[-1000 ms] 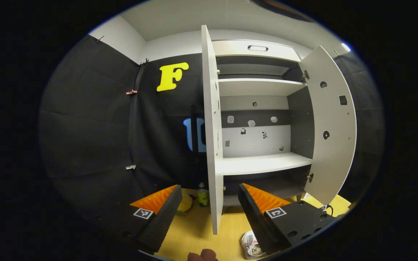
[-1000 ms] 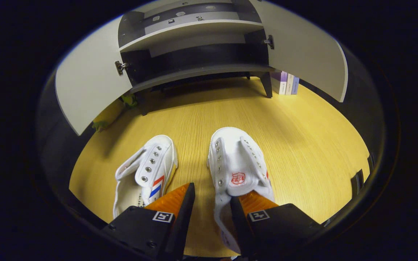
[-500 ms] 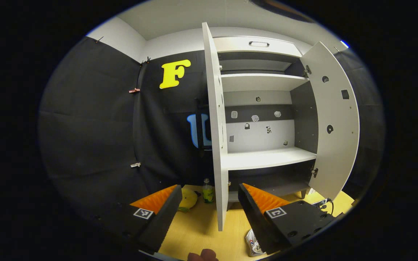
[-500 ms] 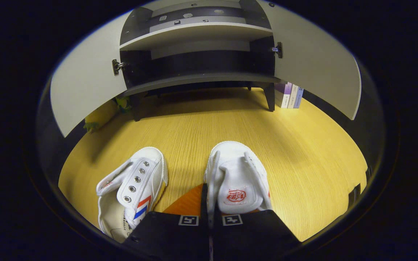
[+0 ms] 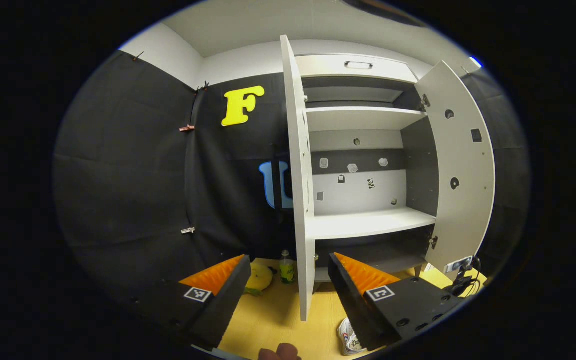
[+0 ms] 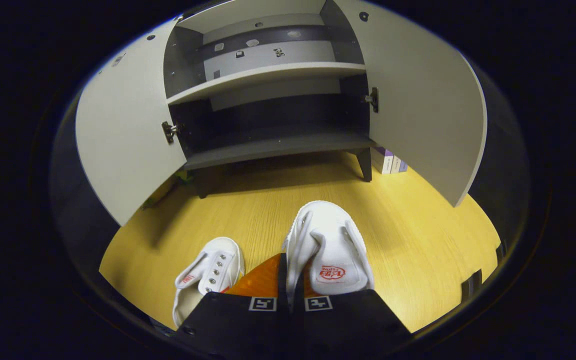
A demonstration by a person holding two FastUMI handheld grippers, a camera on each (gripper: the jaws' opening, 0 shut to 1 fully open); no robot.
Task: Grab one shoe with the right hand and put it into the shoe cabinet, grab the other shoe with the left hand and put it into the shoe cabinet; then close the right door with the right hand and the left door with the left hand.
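In the right gripper view my right gripper [image 6: 288, 282] is shut on the side wall of a white canvas shoe [image 6: 329, 255], held off the wooden floor [image 6: 418, 240]. The other white shoe [image 6: 208, 275] lies on the floor to its left. Ahead stands the shoe cabinet [image 6: 268, 145], both doors open: left door [image 6: 123, 145], right door [image 6: 418, 100]. In the left gripper view my left gripper [image 5: 288, 290] is open and holds nothing, in front of the edge of the cabinet's left door [image 5: 300, 200]. A bit of a shoe [image 5: 349, 339] shows beside its right finger.
Books [image 6: 388, 161] stand by the cabinet's right leg. A green bottle [image 5: 285, 269] and a yellow soft object [image 5: 259, 278] sit on the floor left of the cabinet. A cable and socket [image 5: 460, 275] lie at the right. A white shelf [image 5: 368, 222] spans the cabinet's middle.
My right gripper closed on the right shoe's side wall and lifted it, so the cabinet now looks nearer. The left gripper drifted slightly and stayed open.
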